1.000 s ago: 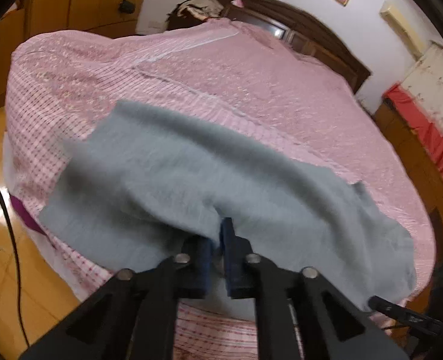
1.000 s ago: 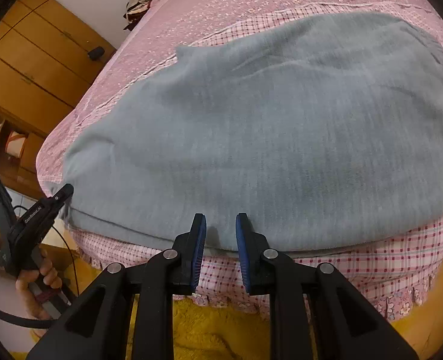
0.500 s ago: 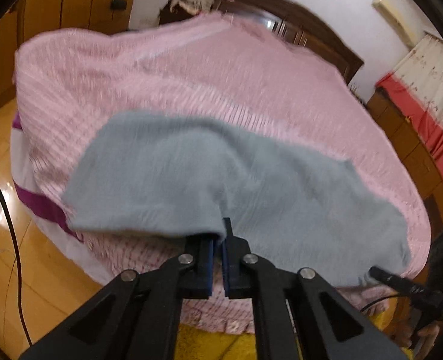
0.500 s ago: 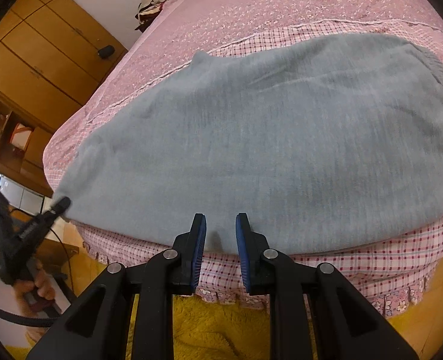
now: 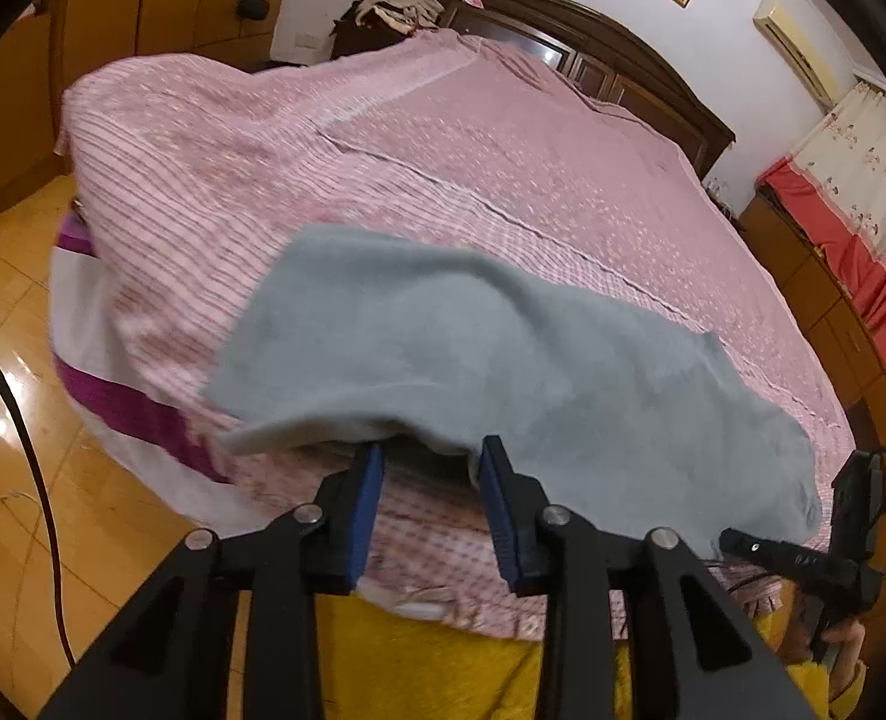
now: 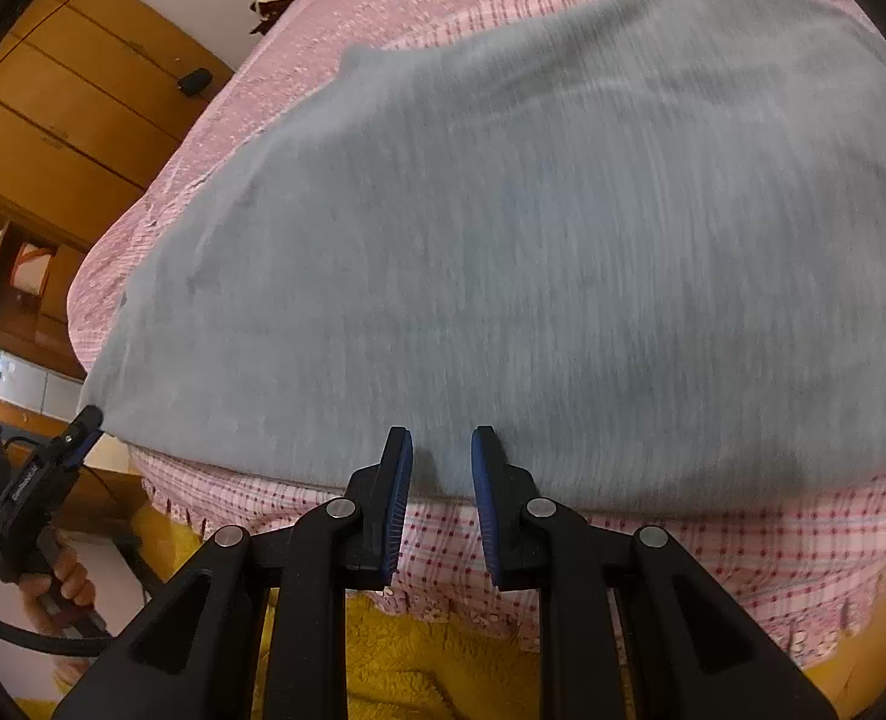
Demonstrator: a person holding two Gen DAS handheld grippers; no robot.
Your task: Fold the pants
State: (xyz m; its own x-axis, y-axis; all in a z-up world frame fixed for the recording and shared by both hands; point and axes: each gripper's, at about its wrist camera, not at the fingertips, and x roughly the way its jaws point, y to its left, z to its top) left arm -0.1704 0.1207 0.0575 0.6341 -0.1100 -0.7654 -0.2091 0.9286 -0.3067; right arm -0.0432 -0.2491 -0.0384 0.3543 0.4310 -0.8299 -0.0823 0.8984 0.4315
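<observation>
two hand-held grippers are in view, one per camera, each with two blue-padded fingers. left gripper: its jaws have just been opening and now stand spread, with the near hem of the pants draped loosely just past the tips and nothing pinched between the pads. right gripper: its jaws stand a little apart, the tips at the near edge of the same cloth, which crosses the gap; whether the pads press it i cannot tell.

one pair of grey pants lies spread flat across the near part of one bed, which wears a pink patterned cover with a checked border. the pants run left to right along the near edge of the bed, their near hem lying close to that edge, slightly lifted by the left gripper. the far two-thirds of the bed lies bare, giving wide flat room beyond the cloth.

one dark wooden headboard stands at the far end, a wooden wardrobe to the left. wood floor shows at the near left, and yellow fleece shows under both grippers.
</observation>
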